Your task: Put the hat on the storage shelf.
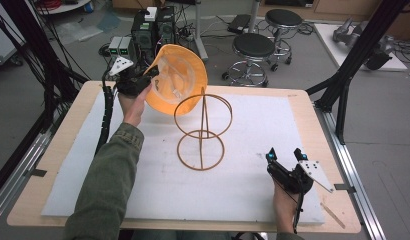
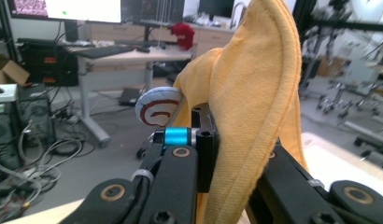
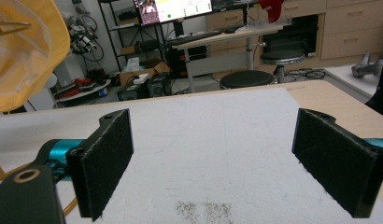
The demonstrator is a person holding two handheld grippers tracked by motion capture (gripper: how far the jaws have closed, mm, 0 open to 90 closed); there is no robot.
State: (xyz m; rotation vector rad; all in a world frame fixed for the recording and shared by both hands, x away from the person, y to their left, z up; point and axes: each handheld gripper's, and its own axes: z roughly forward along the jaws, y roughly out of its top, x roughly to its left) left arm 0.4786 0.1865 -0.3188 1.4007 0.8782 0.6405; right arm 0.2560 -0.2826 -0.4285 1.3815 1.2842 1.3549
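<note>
A yellow-orange cloth hat [image 1: 175, 75] hangs tilted in the air above the far left of the table, its open inside facing me. My left gripper [image 1: 152, 74] is shut on its brim. In the left gripper view the hat's folded brim [image 2: 255, 93] is pinched between the black jaws of the left gripper [image 2: 231, 156]. A wire stand [image 1: 203, 131] of brown hoops stands upright mid-table, just right of the hat. My right gripper [image 1: 284, 152] rests at the near right, open with nothing between its pads [image 3: 217, 158]. The hat [image 3: 26, 51] shows at the upper left of the right gripper view.
A white mat [image 1: 263, 125] covers the wooden table [image 1: 313, 120]. Black frame posts [image 1: 343, 85] rise at the right edge and cables hang at the left. Two stools [image 1: 253, 47] and computer cases [image 1: 153, 27] stand on the floor beyond the table.
</note>
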